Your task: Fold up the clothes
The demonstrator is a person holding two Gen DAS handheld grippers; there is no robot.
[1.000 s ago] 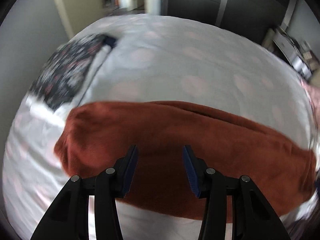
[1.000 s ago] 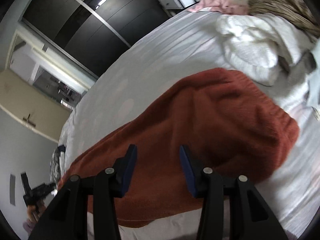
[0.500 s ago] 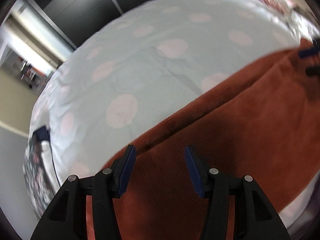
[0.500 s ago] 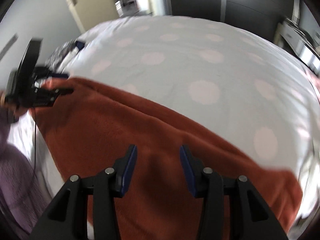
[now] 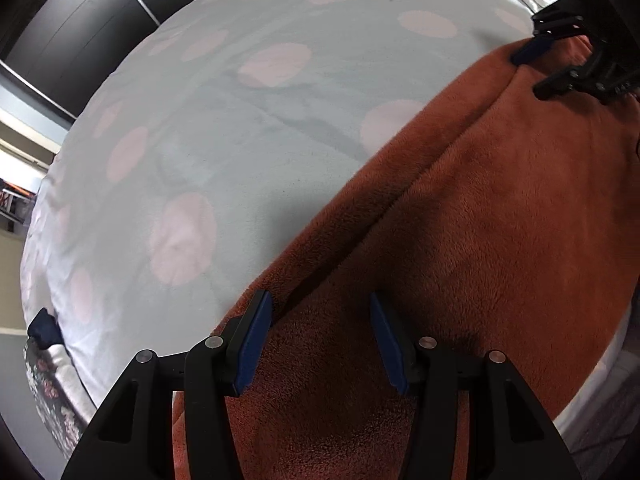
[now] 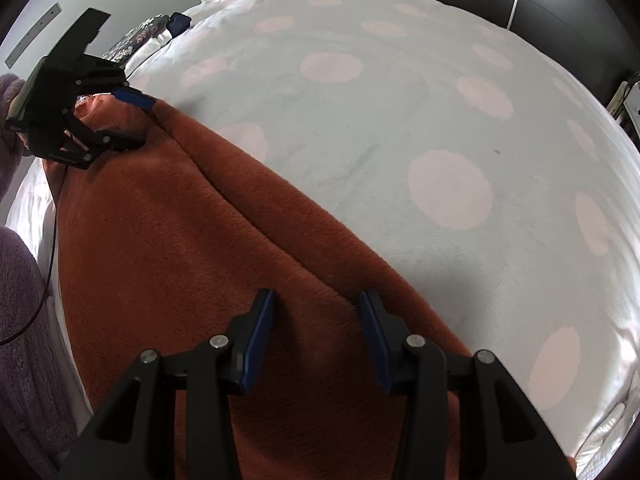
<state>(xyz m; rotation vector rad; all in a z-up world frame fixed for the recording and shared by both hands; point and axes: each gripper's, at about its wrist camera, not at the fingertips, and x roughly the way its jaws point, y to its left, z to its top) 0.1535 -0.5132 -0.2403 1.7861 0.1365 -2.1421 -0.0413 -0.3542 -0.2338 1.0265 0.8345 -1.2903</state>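
While the rust fleece garment (image 5: 500, 220) lies flat on the polka-dot bed cover (image 5: 248, 128) with a fold seam near its far edge, drop both tongs onto that far edge, one per end, pinch top layer only and draw it evenly toward you. Left tongs (image 5: 320, 340): about half open, jaws just opened a bit, hovering over the fleece at its left end, nothing gripped. Right tongs (image 6: 316, 336): about half open over the right end, empty.

A pale bedspread (image 6: 400, 128) with pink dots was spread across the bed. Dark wardrobe doors (image 5: 80, 12) were seen beyond it, and a floral pillow (image 5: 48, 392) at its edge.
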